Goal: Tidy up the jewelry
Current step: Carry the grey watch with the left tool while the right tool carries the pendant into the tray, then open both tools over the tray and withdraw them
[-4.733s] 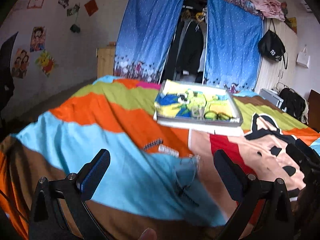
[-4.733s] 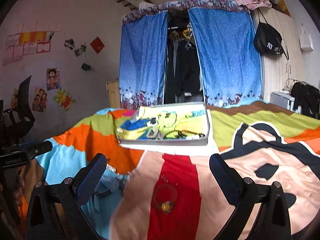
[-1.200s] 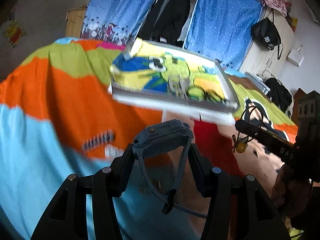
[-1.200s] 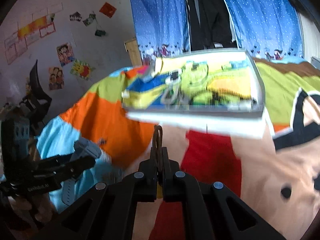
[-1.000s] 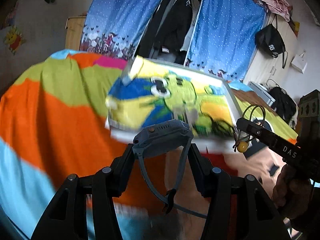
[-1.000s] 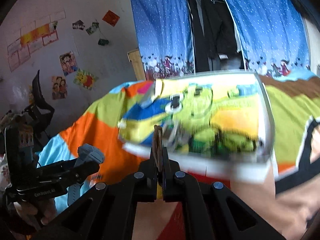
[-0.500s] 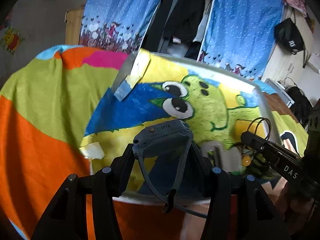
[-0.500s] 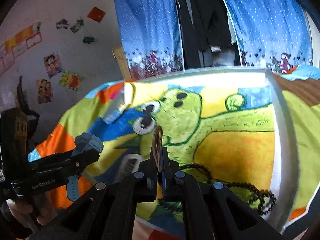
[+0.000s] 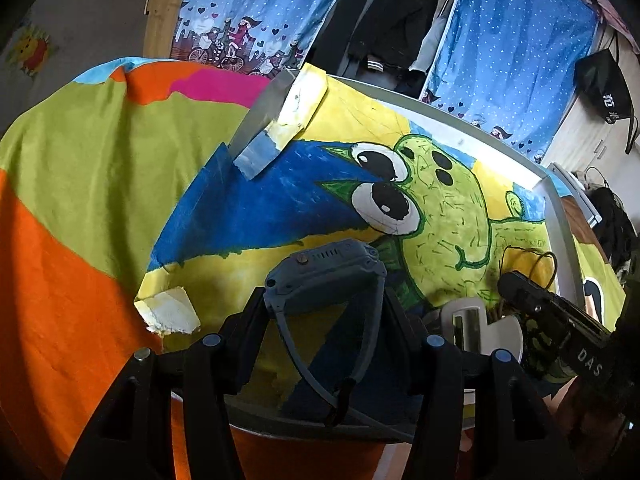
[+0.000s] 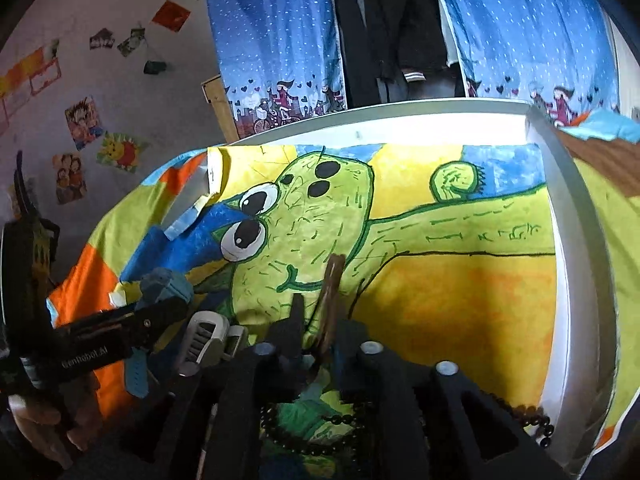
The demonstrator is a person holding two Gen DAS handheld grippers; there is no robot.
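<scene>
A blue-grey smartwatch (image 9: 328, 276) sits crosswise in my left gripper (image 9: 324, 308), which is shut on its case while the strap hangs down. It hovers over the near left part of a white-rimmed tray (image 9: 556, 216) lined with a cactus drawing. In the right wrist view my right gripper (image 10: 320, 320) is over the tray's near middle. Its jaws are opening. A thin brown bracelet (image 10: 331, 288) stands tilted between them, and the pads no longer press it. A black bead string (image 10: 532, 416) and a white clip-like piece (image 10: 208, 340) lie in the tray.
The tray (image 10: 560, 280) rests on a bed with a bright patchwork cover (image 9: 60, 208). Blue curtains (image 9: 248, 8) with dark clothes between them hang behind, beside a wooden cabinet (image 9: 160, 20). A hand (image 10: 36, 420) grips the left tool at the lower left.
Both grippers have come forward and down from the bedspread to over the tray. The right jaws have parted, and the brown bracelet now leans between them. The watch stays gripped.
</scene>
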